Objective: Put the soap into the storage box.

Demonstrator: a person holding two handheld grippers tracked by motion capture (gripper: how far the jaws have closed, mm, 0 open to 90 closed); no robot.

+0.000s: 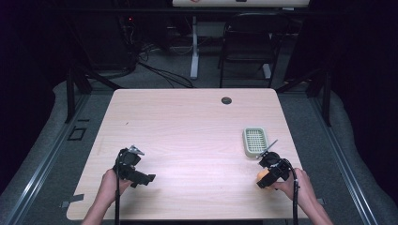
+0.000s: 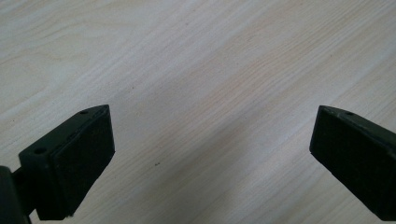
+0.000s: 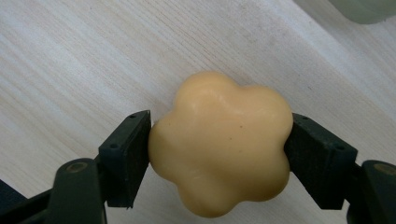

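Jaws first: those of the right gripper (image 3: 219,149) are clamped on a yellow flower-shaped soap (image 3: 219,144), one black pad pressed into a lobe on each side, while the left gripper (image 2: 210,154) holds its jaws wide apart over bare wood with nothing between them

The soap sits low on the tabletop (image 1: 187,126) near its right front corner, in front of the person's right hand (image 1: 293,183), and just short of a pale green slotted tray (image 1: 255,141) that lies a little farther from the person. From the high view it shows as a small orange-yellow lump (image 1: 263,180) under the gripper

I'd judge it light and fairly firm, a solid waxy block with a smooth, slightly glossy skin, so likely slippery, more so if squeezed hard on a rounded lobe. The better hold looks like the one it has now, across the middle with the pads seated against opposite lobes, where the scalloped outline keeps it from rolling out. It should not break, though the pads could dent or mark it

Hard to tell: whether the soap rests on the wood or is lifted slightly, since its underside is hidden. The tray's inside is too small to read, and in the right gripper view it is cut off at the top right corner (image 3: 359,9)
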